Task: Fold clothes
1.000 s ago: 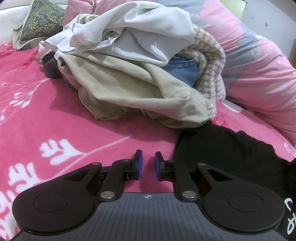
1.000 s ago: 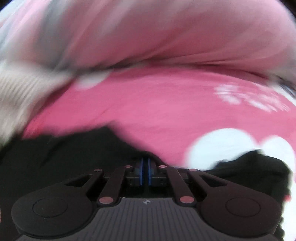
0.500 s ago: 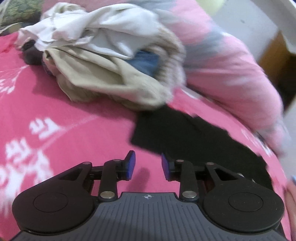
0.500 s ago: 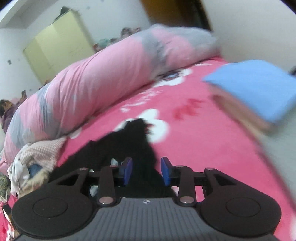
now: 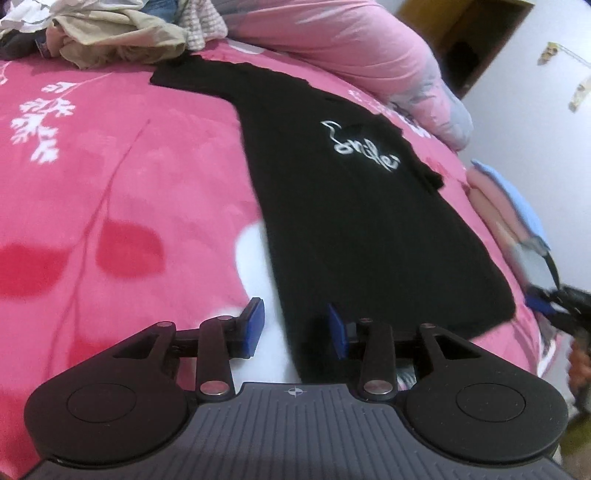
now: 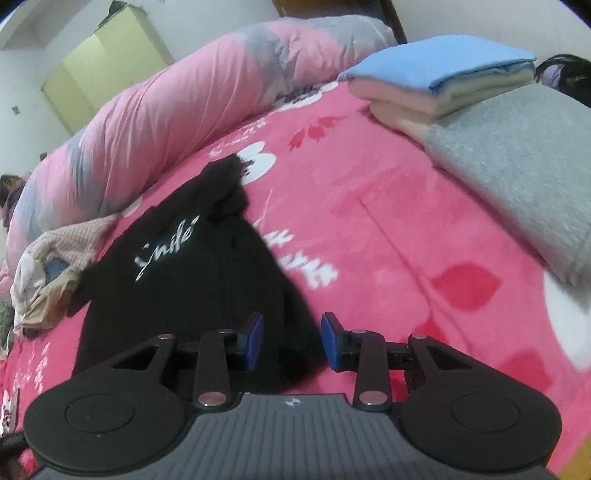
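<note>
A black T-shirt with white script lettering lies spread flat on the pink floral bedspread. My left gripper is open and empty, just above the shirt's near left hem corner. In the right wrist view the same shirt lies ahead, and my right gripper is open and empty over its near right hem corner. The right gripper also shows blurred at the right edge of the left wrist view.
A heap of unfolded clothes lies at the far left of the bed. A rolled pink and grey duvet runs along the far side. A folded stack with a blue top and a grey folded item sit at the right.
Both grippers pulled back from the shirt's upper part to its hem end. The right gripper went from shut to open; the left opened wider. The shirt now lies spread out.
</note>
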A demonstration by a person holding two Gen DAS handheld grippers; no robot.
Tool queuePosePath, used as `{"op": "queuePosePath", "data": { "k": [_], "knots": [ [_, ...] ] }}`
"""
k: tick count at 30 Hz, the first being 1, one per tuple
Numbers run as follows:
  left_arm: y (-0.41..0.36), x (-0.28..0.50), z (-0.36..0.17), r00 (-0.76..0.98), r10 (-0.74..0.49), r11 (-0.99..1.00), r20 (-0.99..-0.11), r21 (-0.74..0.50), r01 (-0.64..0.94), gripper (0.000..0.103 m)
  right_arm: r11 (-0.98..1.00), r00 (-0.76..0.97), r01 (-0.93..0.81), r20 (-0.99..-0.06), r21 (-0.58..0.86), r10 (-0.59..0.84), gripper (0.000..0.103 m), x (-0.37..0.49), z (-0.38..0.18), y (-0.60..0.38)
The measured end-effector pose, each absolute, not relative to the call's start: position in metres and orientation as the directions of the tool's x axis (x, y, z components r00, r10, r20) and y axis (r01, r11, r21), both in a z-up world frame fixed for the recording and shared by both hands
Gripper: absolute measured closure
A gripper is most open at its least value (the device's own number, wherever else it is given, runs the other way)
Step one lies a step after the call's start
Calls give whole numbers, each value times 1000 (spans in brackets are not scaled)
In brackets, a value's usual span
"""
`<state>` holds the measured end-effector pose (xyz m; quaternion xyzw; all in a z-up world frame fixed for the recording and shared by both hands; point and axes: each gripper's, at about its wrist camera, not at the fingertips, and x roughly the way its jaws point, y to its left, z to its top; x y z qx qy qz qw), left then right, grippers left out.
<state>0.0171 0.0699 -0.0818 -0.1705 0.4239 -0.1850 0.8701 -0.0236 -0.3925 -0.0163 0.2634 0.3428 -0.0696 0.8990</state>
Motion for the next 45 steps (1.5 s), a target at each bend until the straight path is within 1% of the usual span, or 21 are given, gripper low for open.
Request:
{"op": "queuePosePath", "data": {
  "k": [3,5,8,11,16,17,18,19,20,21,22,25,29,31,33,34,37,39,42,44,45],
  "knots": [
    [67,11,-82,571,-472,866,-671,-474,159,65,828,757,302,-647,472,93,66,-23,-33,-407],
    [65,8,-81,572,-468,867,-673,-476,149,65,800,756,286,-637,528,150,66,-26,-45,-414],
    [66,3,-81,567,-480,858,-669,-494,143,65,737,763,253,-597,626,245,66,-35,-60,-420],
    [66,-1,-83,568,-482,853,-667,-507,128,65,703,777,234,-564,672,281,67,-44,-68,-425],
    [64,2,-91,606,-462,836,-648,-546,53,66,693,780,206,-544,691,310,69,-46,-70,-429],
    [62,3,-92,615,-452,838,-646,-543,45,67,699,779,200,-544,687,312,71,-46,-70,-428],
    [59,3,-92,623,-436,848,-649,-527,45,69,705,778,197,-546,681,310,78,-46,-70,-426],
    [56,2,-91,630,-420,859,-653,-510,44,75,711,778,194,-548,676,309,84,-45,-70,-424],
    [56,1,-88,632,-413,863,-656,-504,40,81,717,777,191,-550,670,307,97,-45,-70,-422],
    [57,0,-85,633,-406,866,-660,-498,35,93,726,777,188,-552,662,302,100,-45,-70,-420],
    [58,-1,-81,633,-398,870,-663,-493,31,99,742,781,185,-554,644,287,100,-46,-69,-417],
    [61,-5,-71,636,-377,880,-674,-475,18,103,776,803,169,-541,608,249,101,-52,-61,-409],
    [64,-9,-57,638,-348,892,-687,-452,0,103,765,849,113,-461,634,258,101,-78,-28,-409],
    [66,-11,-50,639,-333,898,-693,-440,-9,103,748,848,92,-445,657,287,101,-91,-19,-409],
    [68,-13,-43,640,-319,904,-699,-428,-18,103,737,829,101,-466,668,309,101,-98,-24,-406],
    [69,-14,-39,640,-311,906,-702,-422,-22,103,736,812,125,-495,665,310,101,-99,-33,-406],
    [71,-7,-59,586,-294,918,-755,-395,-49,103,690,760,215,-562,692,327,101,-96,-66,-411],
    [69,-2,-71,556,-286,926,-780,-374,-50,103,661,758,223,-553,717,344,101,-96,-75,-415],
    [67,0,-73,541,-287,935,-791,-355,-23,100,684,751,198,-557,702,354,98,-95,-68,-418],
    [70,-1,-70,530,-290,938,-797,-348,-11,93,716,742,177,-570,675,354,95,-95,-62,-419],
    [72,-1,-66,523,-288,940,-802,-342,-7,85,731,739,166,-574,662,352,89,-96,-58,-421]
  ]
}}
